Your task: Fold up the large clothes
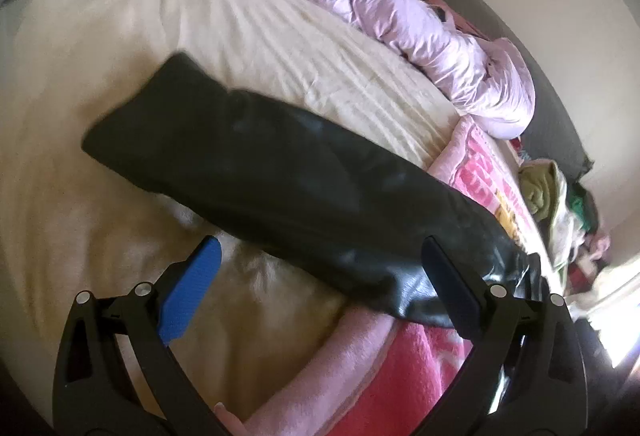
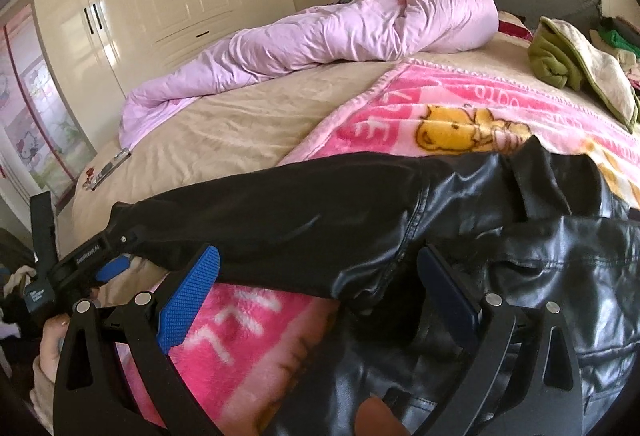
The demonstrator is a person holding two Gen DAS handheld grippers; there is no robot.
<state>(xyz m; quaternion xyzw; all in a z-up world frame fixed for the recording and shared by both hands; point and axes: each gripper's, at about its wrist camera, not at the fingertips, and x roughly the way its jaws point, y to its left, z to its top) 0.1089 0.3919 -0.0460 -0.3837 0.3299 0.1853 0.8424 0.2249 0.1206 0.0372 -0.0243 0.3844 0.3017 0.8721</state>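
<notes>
While both tools (image 1: 320, 256) (image 2: 318, 264) gape apart, the glossy black leather jacket (image 2: 520, 244) lies creased, sleeve (image 1: 248, 152) outstretched.

Bare beige sheet (image 1: 100, 116) left of black jacket (image 1: 280, 176) — pink duvet (image 1: 400, 8) blocks far side, clothes pile (image 2: 580, 68) beside headboard.

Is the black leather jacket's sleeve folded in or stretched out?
Stretched out. The black leather jacket's sleeve runs straight away from the body across the beige bedsheet, unfolded.
</notes>
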